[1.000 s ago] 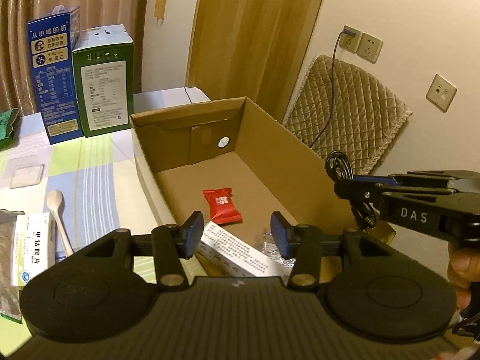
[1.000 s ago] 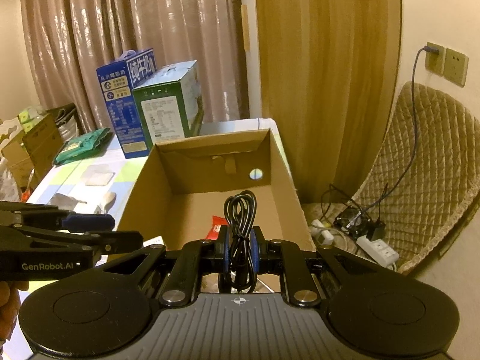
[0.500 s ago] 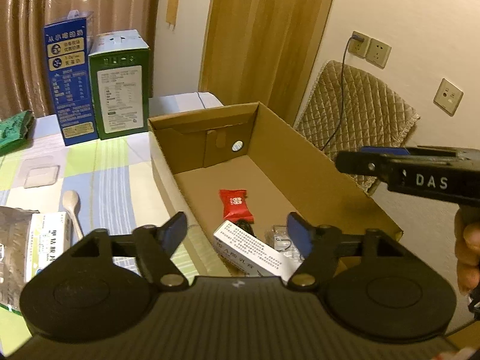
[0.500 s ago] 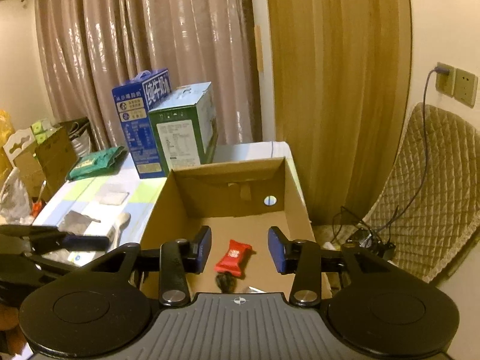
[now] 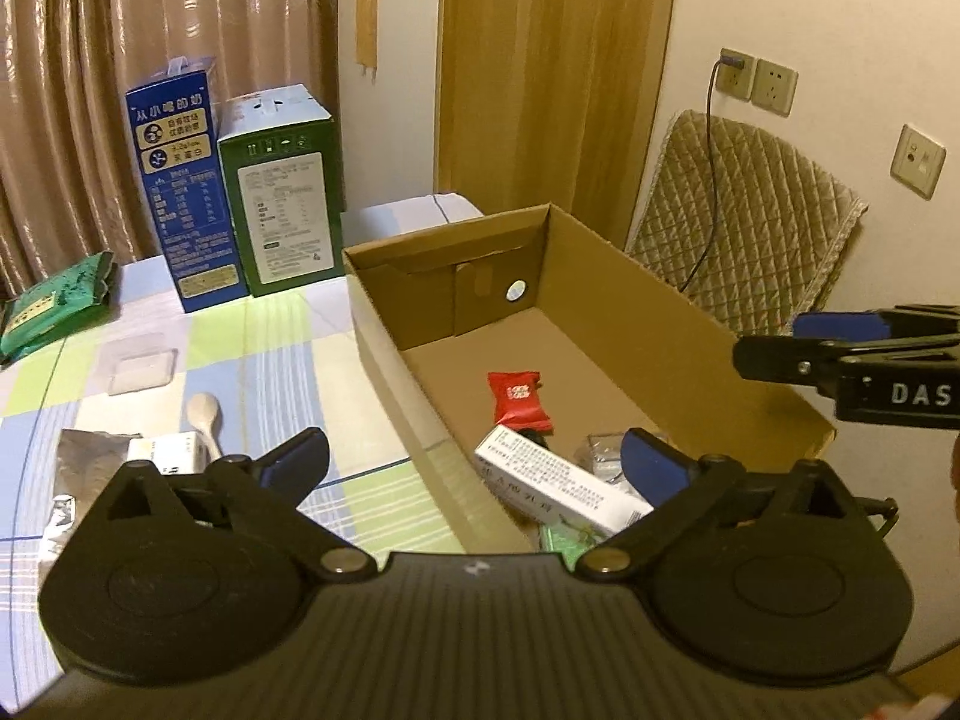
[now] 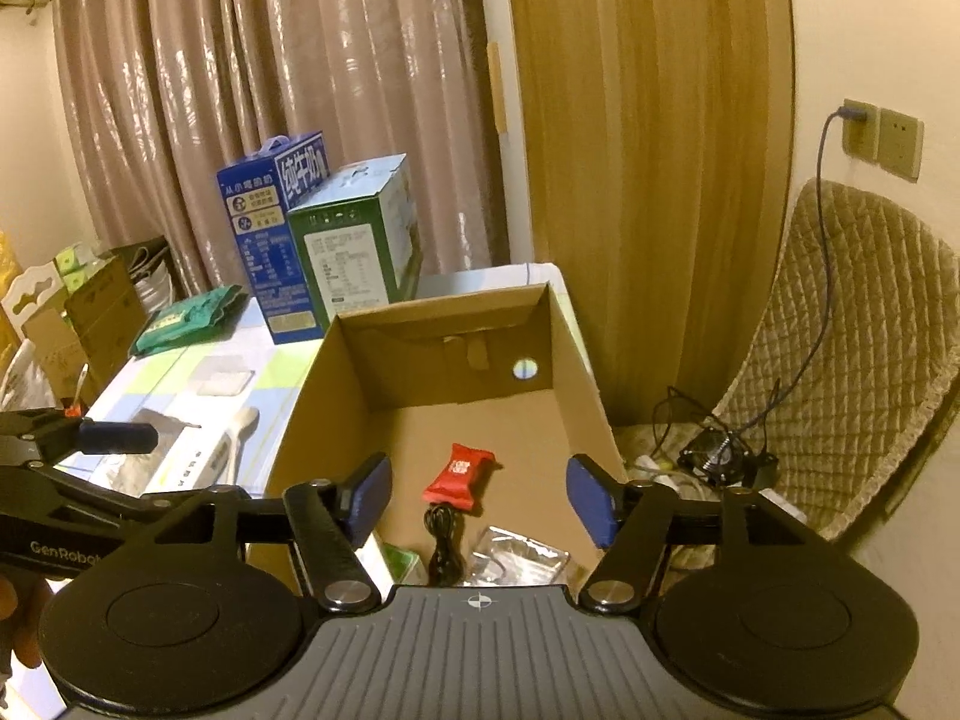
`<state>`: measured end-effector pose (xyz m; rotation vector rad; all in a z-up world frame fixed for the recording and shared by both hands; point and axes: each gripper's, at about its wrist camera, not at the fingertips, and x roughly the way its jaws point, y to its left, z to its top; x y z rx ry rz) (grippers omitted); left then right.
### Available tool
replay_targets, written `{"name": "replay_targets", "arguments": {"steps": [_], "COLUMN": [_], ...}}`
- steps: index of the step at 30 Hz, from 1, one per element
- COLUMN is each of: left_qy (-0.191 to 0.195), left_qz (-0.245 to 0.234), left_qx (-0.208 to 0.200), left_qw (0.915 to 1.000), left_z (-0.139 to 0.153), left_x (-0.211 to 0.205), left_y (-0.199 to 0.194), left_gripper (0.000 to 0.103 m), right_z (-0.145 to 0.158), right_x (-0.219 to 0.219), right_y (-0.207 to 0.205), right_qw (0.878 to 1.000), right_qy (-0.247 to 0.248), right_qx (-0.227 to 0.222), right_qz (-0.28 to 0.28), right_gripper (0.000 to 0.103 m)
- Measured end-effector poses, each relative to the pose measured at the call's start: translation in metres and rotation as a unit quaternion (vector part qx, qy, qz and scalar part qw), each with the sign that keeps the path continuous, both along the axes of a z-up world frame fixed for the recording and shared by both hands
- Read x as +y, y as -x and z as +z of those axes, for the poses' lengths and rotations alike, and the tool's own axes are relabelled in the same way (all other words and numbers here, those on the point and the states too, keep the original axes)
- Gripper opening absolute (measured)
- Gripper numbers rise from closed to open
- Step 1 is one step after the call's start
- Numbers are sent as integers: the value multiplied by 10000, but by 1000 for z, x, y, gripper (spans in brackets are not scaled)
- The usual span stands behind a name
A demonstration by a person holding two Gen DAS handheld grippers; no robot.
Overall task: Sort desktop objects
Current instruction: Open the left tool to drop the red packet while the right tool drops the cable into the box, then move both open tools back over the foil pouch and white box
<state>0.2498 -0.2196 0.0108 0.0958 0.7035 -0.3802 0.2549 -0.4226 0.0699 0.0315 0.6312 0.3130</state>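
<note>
An open cardboard box (image 5: pixel 600 252) (image 6: pixel 336 360) stands on the table. Inside lie a red snack packet (image 5: pixel 517 399) (image 6: pixel 461 475), a white medicine box (image 5: pixel 558 483), a clear wrapper (image 6: pixel 519 558) and a coiled black cable (image 6: pixel 443 546). My right gripper (image 6: pixel 477 504) is open and empty above the box's near end, over the cable. My left gripper (image 5: pixel 474 465) is open and empty over the box's near left wall. The right gripper also shows at the right of the left wrist view (image 5: pixel 840 354).
On the checked tablecloth (image 5: pixel 270 360) left of the box lie a wooden spoon (image 5: pixel 205 420), a white medicine box (image 5: pixel 168 453), a foil pouch (image 5: pixel 90 456), a clear plastic lid (image 5: pixel 139 360) and a green packet (image 5: pixel 54 300). Blue (image 5: pixel 177 192) and green (image 5: pixel 279 192) cartons stand behind.
My right gripper opened and let go of the black cable, which now lies in the box. Both grippers rose and opened wider.
</note>
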Motion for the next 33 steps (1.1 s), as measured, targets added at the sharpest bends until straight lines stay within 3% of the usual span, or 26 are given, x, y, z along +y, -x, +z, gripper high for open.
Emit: {"name": "replay_targets", "arguments": {"steps": [19, 33], "left_qy": [-283, -229], "left_qz": [7, 238], "left_qx": [-462, -156], "left_qw": [9985, 9993], "left_z": [14, 16], "left_x": [14, 47], "left_y": [44, 67], "left_gripper": [102, 102], "right_z": [10, 17], "right_x": [7, 35], "right_y": [38, 62], "right_qw": [9999, 9998], "right_qy": [68, 129], "right_qx": [-30, -61], "right_qz": [-76, 127], "right_gripper": [76, 78]}}
